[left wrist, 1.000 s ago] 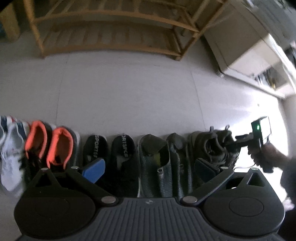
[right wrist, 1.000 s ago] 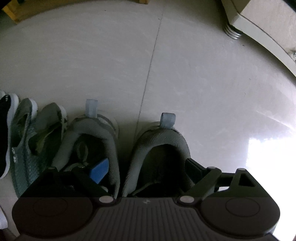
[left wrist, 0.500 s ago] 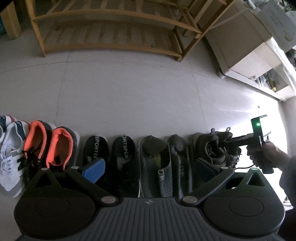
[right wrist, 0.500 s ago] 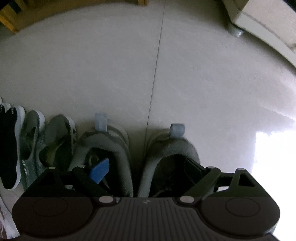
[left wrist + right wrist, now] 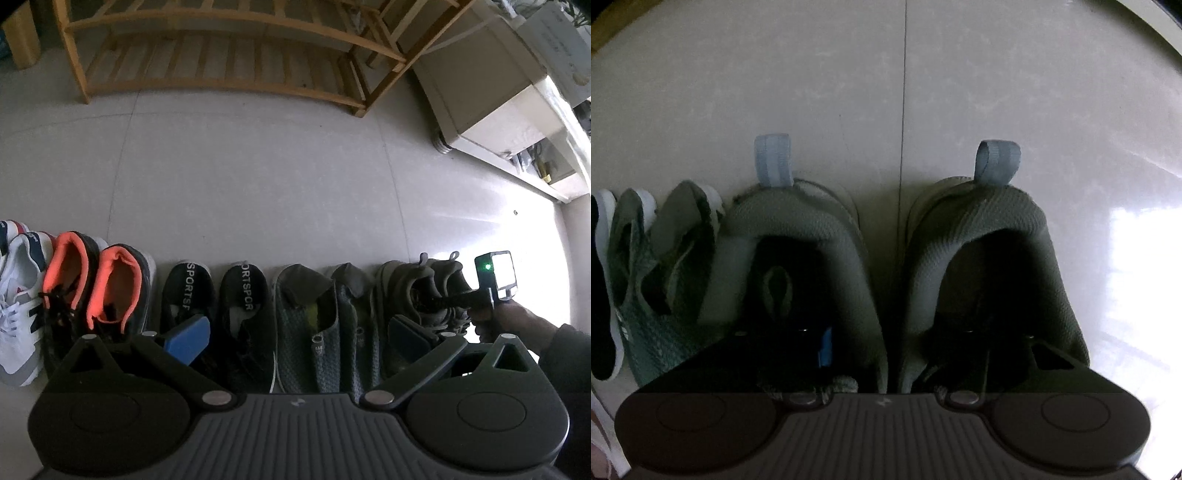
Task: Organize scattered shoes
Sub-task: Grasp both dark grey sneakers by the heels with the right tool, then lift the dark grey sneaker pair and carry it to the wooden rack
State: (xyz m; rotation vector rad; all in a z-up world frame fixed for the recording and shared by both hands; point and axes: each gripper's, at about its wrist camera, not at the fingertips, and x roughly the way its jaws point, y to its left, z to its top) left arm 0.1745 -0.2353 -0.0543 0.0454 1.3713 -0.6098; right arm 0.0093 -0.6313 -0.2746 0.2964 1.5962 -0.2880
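Pairs of shoes stand in a row on the floor, heels toward the room. The rightmost pair, the olive sneakers (image 5: 417,288) with pale blue heel loops, fills the right wrist view (image 5: 798,236). My right gripper (image 5: 897,347) has one finger down inside each sneaker, and its jaws are drawn in against the two inner walls. In the left wrist view a hand (image 5: 517,321) holds the right gripper (image 5: 434,301) at that pair. My left gripper (image 5: 297,334) hangs open above the black slip-ons (image 5: 218,306) and grey knit shoes (image 5: 317,325), holding nothing.
White sneakers (image 5: 18,295) and black sneakers with orange collars (image 5: 96,291) stand at the left end of the row. A wooden slatted shoe rack (image 5: 229,48) stands across the tiled floor. A pale cabinet (image 5: 491,92) sits at the right.
My right gripper has sunk lower into the olive sneakers and its fingers have drawn closer together. The left wrist view has tilted up a little, showing more of the rack.
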